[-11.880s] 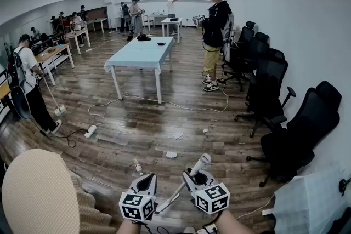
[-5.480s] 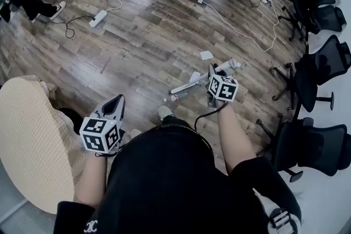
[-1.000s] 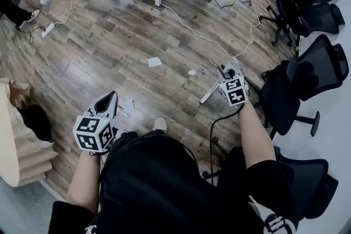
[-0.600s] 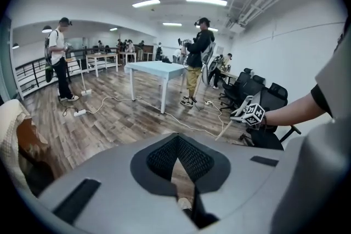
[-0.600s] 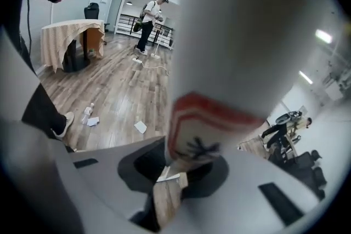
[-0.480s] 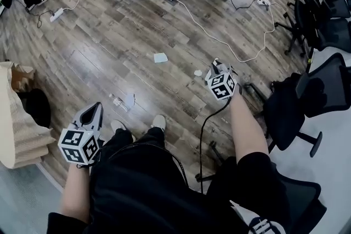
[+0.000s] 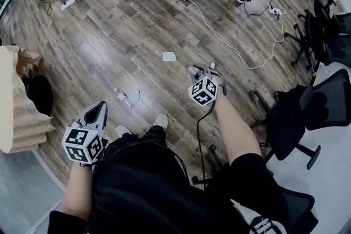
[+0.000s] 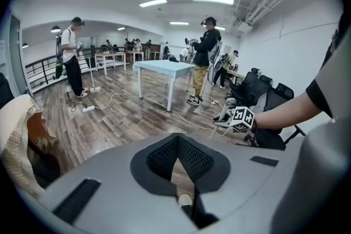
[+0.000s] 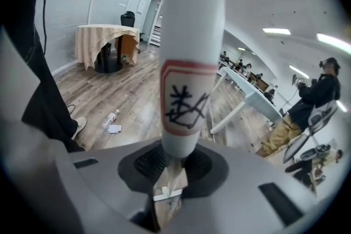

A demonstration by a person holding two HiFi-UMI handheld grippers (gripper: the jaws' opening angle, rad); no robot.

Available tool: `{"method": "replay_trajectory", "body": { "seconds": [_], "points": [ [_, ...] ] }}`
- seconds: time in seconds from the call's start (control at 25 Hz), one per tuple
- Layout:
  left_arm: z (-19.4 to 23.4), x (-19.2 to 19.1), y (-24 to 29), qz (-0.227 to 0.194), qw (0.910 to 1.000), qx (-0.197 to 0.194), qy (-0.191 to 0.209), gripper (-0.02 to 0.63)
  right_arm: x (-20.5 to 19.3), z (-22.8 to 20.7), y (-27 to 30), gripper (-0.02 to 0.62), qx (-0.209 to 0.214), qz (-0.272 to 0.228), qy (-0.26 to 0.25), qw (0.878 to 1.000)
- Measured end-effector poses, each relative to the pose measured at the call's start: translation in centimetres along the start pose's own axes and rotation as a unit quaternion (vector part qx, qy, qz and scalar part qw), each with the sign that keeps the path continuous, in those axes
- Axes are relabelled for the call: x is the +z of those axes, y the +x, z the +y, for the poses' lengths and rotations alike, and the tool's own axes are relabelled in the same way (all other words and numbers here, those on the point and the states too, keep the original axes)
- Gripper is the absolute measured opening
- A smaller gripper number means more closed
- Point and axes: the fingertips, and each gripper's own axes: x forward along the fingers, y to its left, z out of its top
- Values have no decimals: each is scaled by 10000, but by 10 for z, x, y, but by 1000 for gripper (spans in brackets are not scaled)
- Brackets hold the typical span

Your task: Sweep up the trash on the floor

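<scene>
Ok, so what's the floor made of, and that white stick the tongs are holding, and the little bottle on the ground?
Floor: looks like wood planks or wood-print laminate, glossy, since grain lines show and light glares off it. White stick in the right tongs: probably smooth plastic or painted metal, evenly white. Bottle: likely clear plastic, as it looks see-through.

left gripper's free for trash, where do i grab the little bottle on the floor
Probably mid-body on the bottle, from straight above, jaws across its width: it lies flat on its side, long and narrow, beside a paper scrap.
</scene>
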Motion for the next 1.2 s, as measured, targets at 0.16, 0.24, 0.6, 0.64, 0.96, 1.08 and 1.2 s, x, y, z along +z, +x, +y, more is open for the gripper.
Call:
{"method": "replay_trajectory", "body": {
  "seconds": [0.16,0.24,0.6,0.64,0.96,1.08,1.2],
  "points": [
    [8,-5,-10,-100,9999,-3,-117,-5,38,55,0,74,360,-226,-355,9985],
    [18,-8,-17,-144,9997,40,-209,-5,59,81,-2,74,517,-352,-494,9968],
    [77,-31,-48,-338,9964,409,-661,-5,154,186,-9,74,1201,-922,-883,9845],
    [82,-34,-52,-361,9960,437,-688,-5,163,196,-9,74,1269,-955,-920,9830],
    [135,-59,-89,-531,9933,481,-901,-5,244,256,-1,74,1516,-965,-962,9790],
    [159,-71,-107,-643,9908,423,-1116,-5,266,279,-2,74,1507,-854,-1005,9798],
    [179,-95,-123,-635,9898,286,-1245,-5,283,299,-3,74,1389,-694,-1041,9824]
  ]
}}
